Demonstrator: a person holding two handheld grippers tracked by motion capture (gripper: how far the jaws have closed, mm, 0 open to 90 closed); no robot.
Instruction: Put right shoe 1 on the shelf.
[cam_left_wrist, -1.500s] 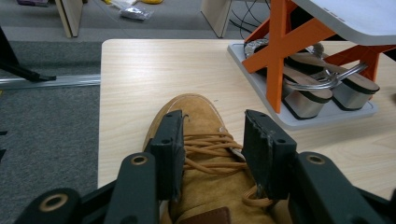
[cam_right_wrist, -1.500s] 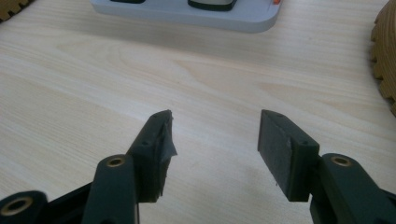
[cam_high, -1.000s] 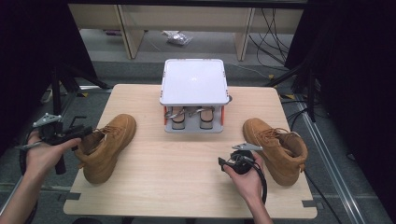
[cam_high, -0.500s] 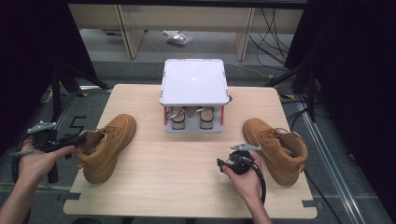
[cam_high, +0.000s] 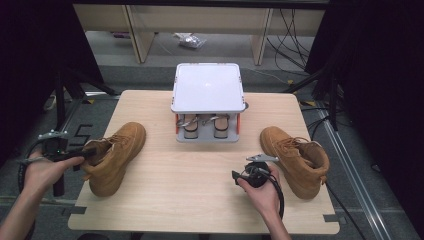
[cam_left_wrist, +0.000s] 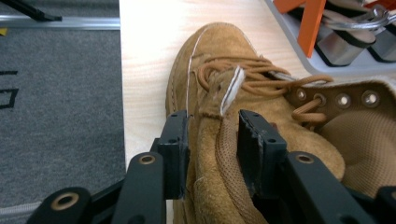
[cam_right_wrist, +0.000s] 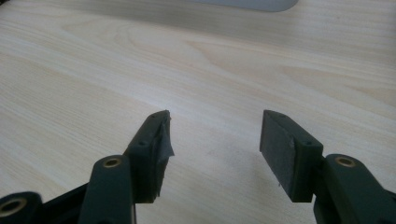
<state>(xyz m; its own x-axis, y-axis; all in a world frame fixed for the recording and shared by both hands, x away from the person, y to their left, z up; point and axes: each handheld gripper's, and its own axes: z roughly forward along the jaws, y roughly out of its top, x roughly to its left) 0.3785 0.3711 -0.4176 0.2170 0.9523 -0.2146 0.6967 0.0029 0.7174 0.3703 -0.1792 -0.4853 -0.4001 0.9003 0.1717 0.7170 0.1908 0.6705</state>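
Wooden bench (cam_high: 200, 195): left tool (cam_left_wrist: 212, 140) has just been closing around left boot's (cam_high: 112, 155) collar (pads touching suede); right tool (cam_right_wrist: 215, 149) open over bare wood.

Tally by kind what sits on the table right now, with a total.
Tan boots: 2, left boot, right boot
Rack with white lid: 1
Heeled shoes in the rack: 2
Total: 5
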